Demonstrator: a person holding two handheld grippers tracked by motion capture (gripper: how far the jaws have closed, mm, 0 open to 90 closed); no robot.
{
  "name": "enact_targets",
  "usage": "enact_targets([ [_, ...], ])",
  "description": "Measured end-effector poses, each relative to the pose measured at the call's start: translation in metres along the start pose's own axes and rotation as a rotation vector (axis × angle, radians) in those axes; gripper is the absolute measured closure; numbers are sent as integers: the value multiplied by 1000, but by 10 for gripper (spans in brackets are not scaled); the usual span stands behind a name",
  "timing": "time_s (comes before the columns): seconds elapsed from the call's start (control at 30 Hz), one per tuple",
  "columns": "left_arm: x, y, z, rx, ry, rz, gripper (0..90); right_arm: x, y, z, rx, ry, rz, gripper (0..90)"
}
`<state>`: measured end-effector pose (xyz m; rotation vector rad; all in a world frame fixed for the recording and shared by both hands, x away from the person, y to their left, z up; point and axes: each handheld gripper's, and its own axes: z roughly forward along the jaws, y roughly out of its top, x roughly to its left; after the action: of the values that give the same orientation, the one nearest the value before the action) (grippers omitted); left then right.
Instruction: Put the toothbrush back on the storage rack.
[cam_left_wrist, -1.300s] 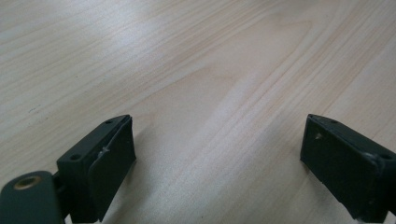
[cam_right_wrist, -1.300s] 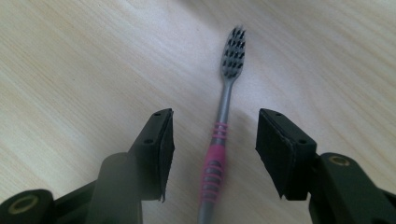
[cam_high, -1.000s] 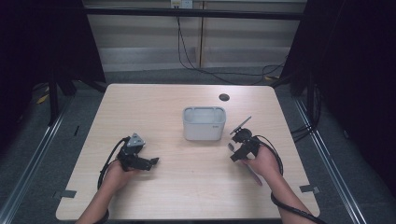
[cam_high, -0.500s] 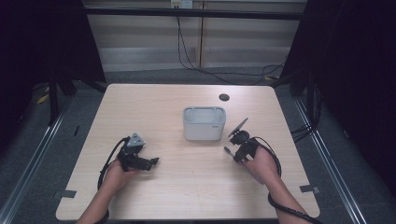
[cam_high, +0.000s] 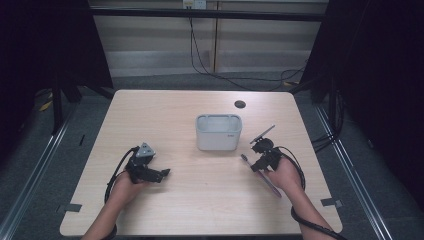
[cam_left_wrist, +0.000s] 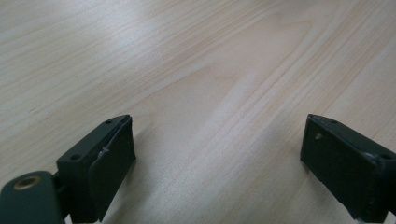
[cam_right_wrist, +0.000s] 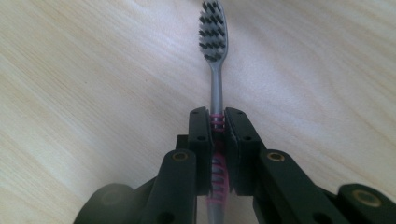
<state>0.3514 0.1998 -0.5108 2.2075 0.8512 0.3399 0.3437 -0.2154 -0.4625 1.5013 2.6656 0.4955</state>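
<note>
Right gripper, high view: the right gripper (cam_high: 253, 161) sits at the right of the tabletop (cam_high: 200, 200), in front of and to the right of the tub; its jaws have just been closing and are now clamped on a toothbrush (cam_high: 272, 186); the bristle end pokes out toward the tub; the purple handle runs back under the hand toward the near edge
Left gripper, high view: the left gripper (cam_high: 165, 173) lies low at the left of the tabletop, held in the person's left hand (cam_high: 127, 185); a grey three-cornered plate rides on top; its tips point right, toward the middle; a black cable loops back along the forearm
Tub, high view: a grey tub (cam_high: 218, 132) stands near the middle of the tabletop, open at the top; the toothbrush head is near its right front corner but apart from it
Hole, high view: a small dark round hole (cam_high: 240, 104) lies behind the tub, toward the far edge
Left gripper view: the two black pads (cam_left_wrist: 112, 161) stand wide apart; bare pale wood (cam_left_wrist: 210, 70) shows between them; nothing is gripped
Right gripper view: the jaws are pressed narrow on the toothbrush (cam_right_wrist: 215, 88) at the ribbed pink part of its neck; the grey stem runs straight ahead; the dark bristles face up; the head lies just above the wood, and I cannot tell whether it touches
</note>
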Motion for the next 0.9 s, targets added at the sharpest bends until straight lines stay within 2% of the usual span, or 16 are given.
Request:
enact_targets([
  [0.17, 0, 0, 0, 0, -1, -1, 96, -2, 0, -9, -46, 14, 13, 817],
  [0.7, 0, 0, 0, 0, 0, 0, 96, -3, 1, -27, -162, 34, 12, 817],
  [0.9, 0, 0, 0, 0, 0, 0, 96, -5, 1, -33, -190, 40, 10, 818],
])
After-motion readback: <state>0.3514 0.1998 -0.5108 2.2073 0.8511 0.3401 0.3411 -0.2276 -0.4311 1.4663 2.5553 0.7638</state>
